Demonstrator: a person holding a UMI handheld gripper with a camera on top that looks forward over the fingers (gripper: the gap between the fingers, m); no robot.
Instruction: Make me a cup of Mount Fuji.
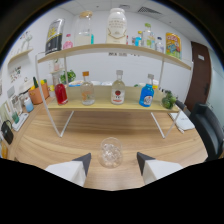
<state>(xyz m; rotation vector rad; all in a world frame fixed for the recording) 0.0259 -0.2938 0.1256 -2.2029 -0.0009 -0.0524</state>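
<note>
Your jaws are wide apart, gripping nothing. Clear glass [110,152] w/ ice stands on the desk [60,145] between them, gap each side. Beyond them, shelf rack [112,104] w/ a row of bottles: red bottle [61,93], two clear, blue bottle [146,94].

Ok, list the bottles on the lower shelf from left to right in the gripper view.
Red bottle → clear bottle with an orange cap → clear bottle with a red label → blue bottle. Nearer, a glass stands between the open gripper fingers.
</note>
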